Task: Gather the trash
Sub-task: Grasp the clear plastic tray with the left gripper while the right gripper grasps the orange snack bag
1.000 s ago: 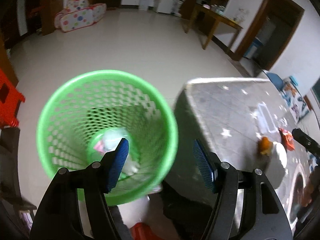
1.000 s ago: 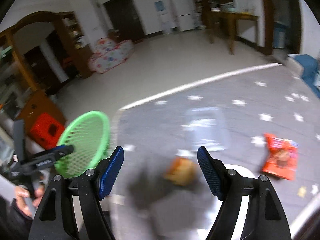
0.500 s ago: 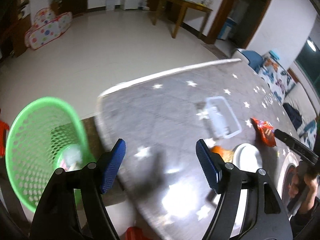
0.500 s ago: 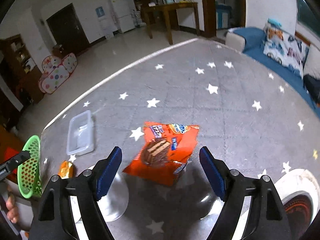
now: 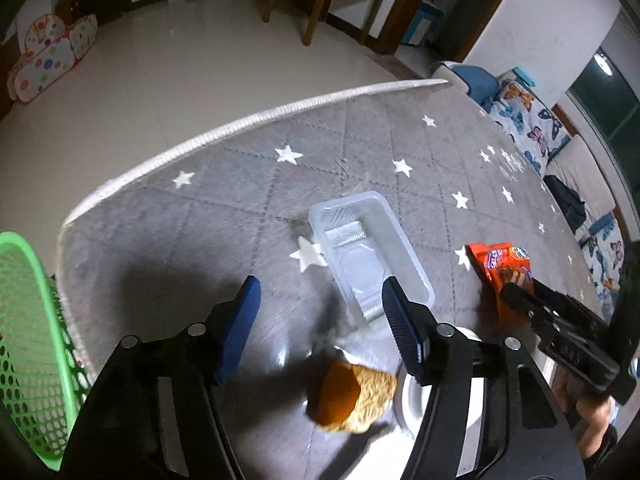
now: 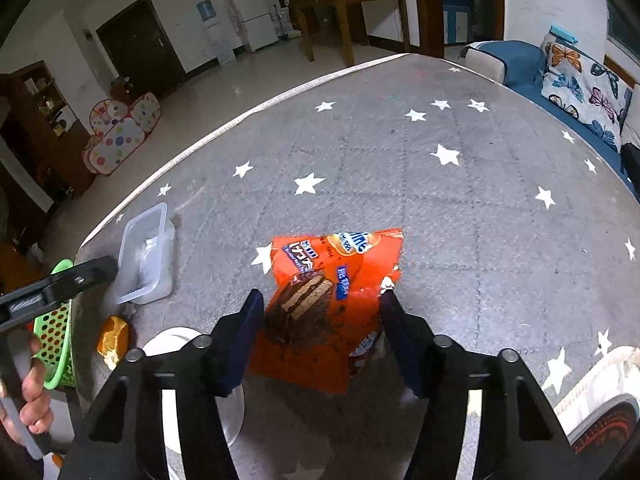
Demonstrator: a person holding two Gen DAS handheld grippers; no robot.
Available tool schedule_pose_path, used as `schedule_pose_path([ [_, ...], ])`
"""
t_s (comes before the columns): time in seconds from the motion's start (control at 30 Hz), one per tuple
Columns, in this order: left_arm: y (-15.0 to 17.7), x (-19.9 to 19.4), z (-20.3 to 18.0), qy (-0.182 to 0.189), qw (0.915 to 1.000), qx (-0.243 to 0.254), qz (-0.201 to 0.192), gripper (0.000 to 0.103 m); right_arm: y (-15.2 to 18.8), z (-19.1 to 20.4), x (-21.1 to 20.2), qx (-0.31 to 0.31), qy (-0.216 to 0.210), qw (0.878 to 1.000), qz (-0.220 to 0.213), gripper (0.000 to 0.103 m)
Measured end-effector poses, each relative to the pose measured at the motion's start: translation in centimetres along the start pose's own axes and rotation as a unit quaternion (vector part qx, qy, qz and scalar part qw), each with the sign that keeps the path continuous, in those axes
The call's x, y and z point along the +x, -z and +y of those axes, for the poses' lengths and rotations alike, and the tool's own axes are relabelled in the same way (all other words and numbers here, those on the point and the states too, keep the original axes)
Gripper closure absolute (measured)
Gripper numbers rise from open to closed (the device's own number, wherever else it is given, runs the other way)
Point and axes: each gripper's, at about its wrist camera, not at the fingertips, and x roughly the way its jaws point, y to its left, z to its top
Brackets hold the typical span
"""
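Right claw closing around orange wafer wrapper, writing unreadable; left claw closing, empty.

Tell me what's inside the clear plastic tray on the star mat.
The clear plastic tray looks empty: only its ribbed bottom shows through. Its near end is partly hidden behind the left gripper, whose jaws are closing with nothing between them, so that corner can't be checked.

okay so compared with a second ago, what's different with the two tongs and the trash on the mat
The left tongs swung from over the green basket to the mat, closing above the bread piece. The right tongs moved from the bread to the orange wrapper, closing around it. Clear tray, bread and wrapper lie unmoved.
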Motion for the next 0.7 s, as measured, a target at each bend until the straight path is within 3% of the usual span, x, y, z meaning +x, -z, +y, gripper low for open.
schedule_pose_path([
  [0.17,-0.5,1.7,-0.3,-0.007,0.9999,0.004,0.011,0.052,0.0,-0.3,-0.2,0.003,-0.006,1.000,-0.002,0.062],
  [0.23,-0.6,2.5,-0.4,-0.007,0.9998,0.004,0.018,0.062,0.0,-0.4,-0.3,0.005,-0.009,1.000,-0.003,0.065],
  [0.37,-0.8,2.9,-0.7,-0.012,0.9998,0.007,0.015,0.073,0.1,-0.5,-0.3,0.005,-0.011,1.000,-0.003,0.065],
  [0.43,-0.8,3.0,-0.6,-0.007,0.9998,0.004,0.016,0.086,0.1,-0.6,-0.2,0.009,-0.015,1.000,-0.003,0.060],
  [0.57,-0.8,2.9,-0.6,-0.008,0.9999,0.007,0.010,0.093,0.0,-0.7,0.2,0.021,-0.017,1.000,-0.003,0.057],
  [0.7,-0.6,2.4,-0.3,0.000,1.0000,0.001,0.007,0.098,0.2,-0.1,0.2,0.014,-0.023,1.000,-0.002,0.068],
])
